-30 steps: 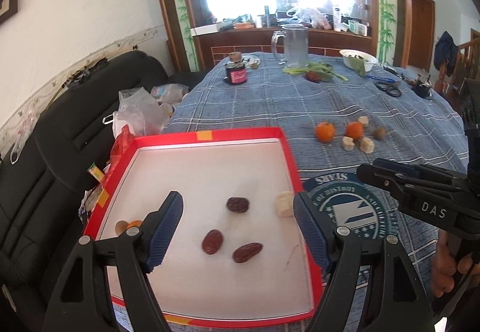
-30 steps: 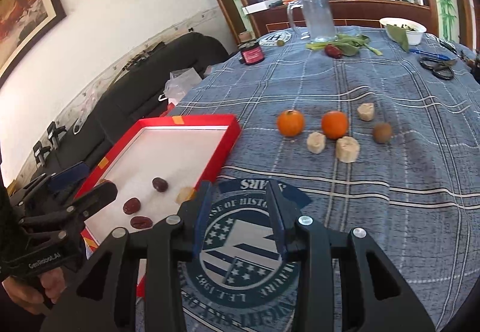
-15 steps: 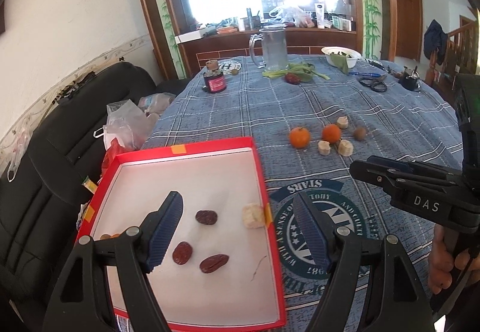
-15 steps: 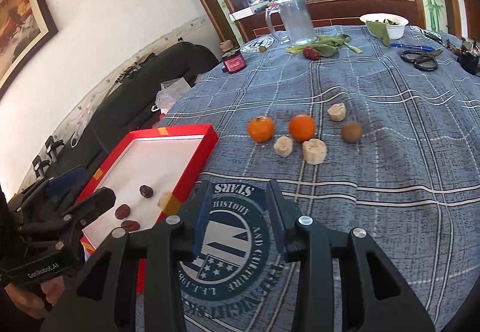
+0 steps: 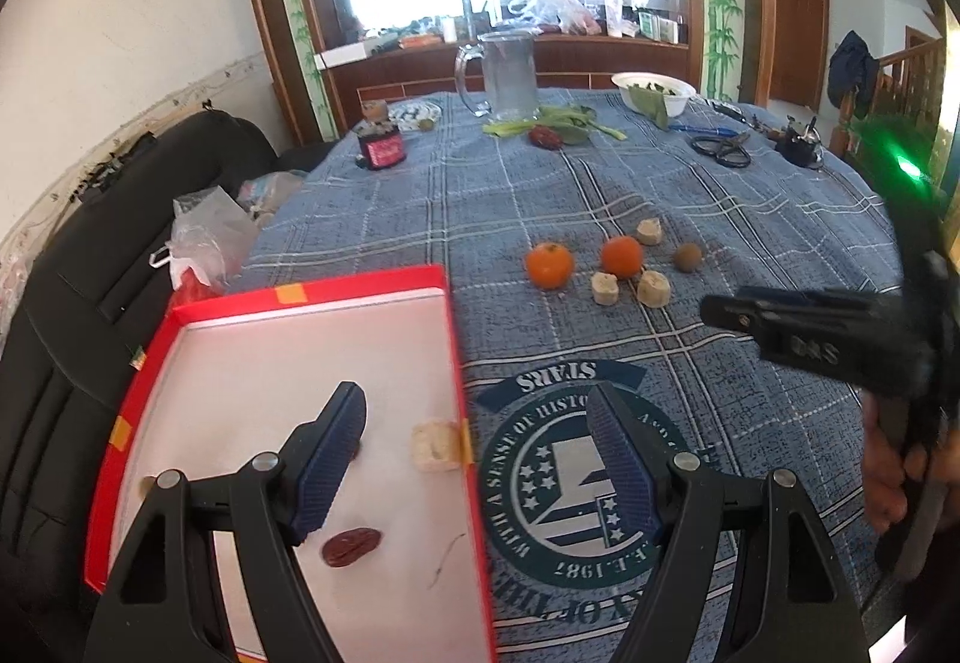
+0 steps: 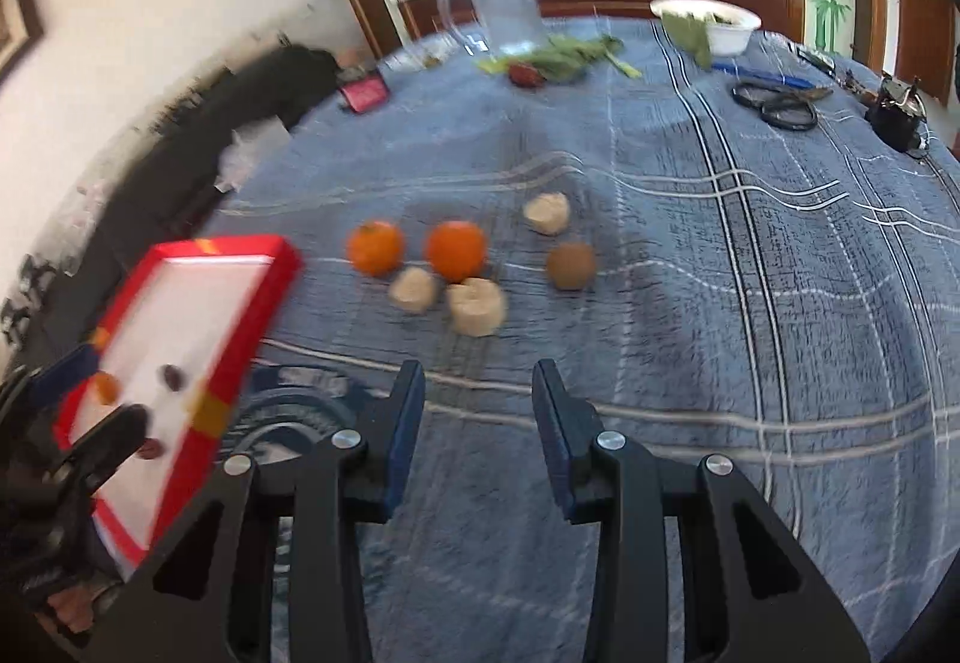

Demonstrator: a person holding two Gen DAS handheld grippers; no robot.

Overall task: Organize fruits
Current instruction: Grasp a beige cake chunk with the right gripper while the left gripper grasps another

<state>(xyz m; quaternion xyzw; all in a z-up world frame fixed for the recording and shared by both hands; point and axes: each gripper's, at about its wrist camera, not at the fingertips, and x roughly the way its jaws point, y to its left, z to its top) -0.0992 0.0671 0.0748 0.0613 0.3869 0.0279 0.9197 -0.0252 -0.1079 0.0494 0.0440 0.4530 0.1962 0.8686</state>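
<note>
Both of my grippers have drawn back from the red tray (image 5: 288,297), which now sits lower left in each view. My left gripper (image 5: 474,441) hangs over the tray's right edge, jaws wide apart and empty; my right gripper (image 6: 478,411) hovers over the blue plaid cloth (image 6: 750,303) on the worktop, jaws apart, nothing between them. Printed on the cloth is a round emblem (image 5: 576,489) reading "STARS", "A SENSE OF HISTORY" and "1987". In the tray lie a dried date (image 5: 351,546) and a pale banana chunk (image 5: 435,445) against the right wall. Loose on the cloth, well apart from the tray: two oranges (image 5: 549,265), three banana chunks (image 5: 654,288) and a small brown fruit (image 5: 687,257). Only the left view shows the lettering sharply; the right view is blurred, yet shows a small orange fruit (image 6: 107,387) in the tray.
</note>
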